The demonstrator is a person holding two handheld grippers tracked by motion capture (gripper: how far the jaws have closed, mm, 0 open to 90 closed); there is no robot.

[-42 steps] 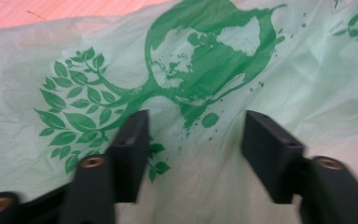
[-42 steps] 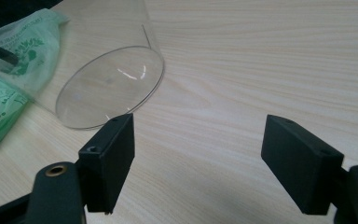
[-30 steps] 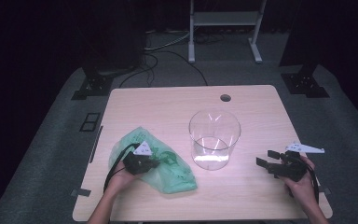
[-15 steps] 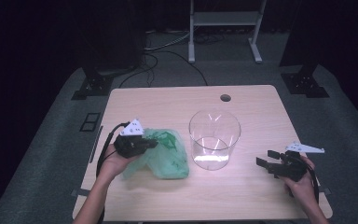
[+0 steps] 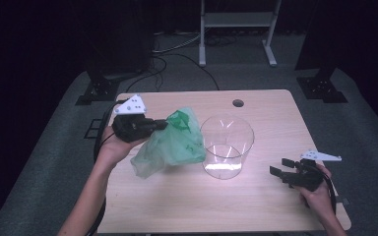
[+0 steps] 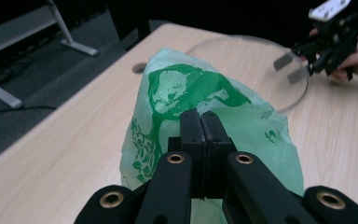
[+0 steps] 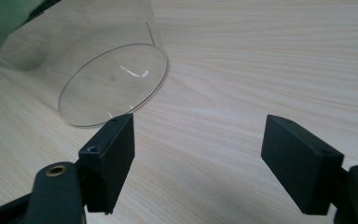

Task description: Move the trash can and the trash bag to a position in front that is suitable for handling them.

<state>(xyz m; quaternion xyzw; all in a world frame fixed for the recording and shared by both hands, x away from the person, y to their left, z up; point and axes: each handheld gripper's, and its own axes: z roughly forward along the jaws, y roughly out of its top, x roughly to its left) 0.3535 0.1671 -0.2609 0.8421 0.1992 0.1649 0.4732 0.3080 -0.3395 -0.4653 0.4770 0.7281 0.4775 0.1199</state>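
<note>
Pinching a thin translucent green plastic bag with a darker green print (image 5: 172,142), my left gripper (image 5: 161,125) has its jaws pressed together on the bag's upper edge, so it hangs over the light wooden table (image 5: 256,206) just beside the clear cylindrical glass container (image 5: 226,146). My right gripper (image 5: 279,167) rests near the table's right edge, jaws spread apart, holding nothing.

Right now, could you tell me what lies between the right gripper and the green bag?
In the high view, the clear glass jar stands upright between the right gripper and the green bag, with bare table alongside.
</note>
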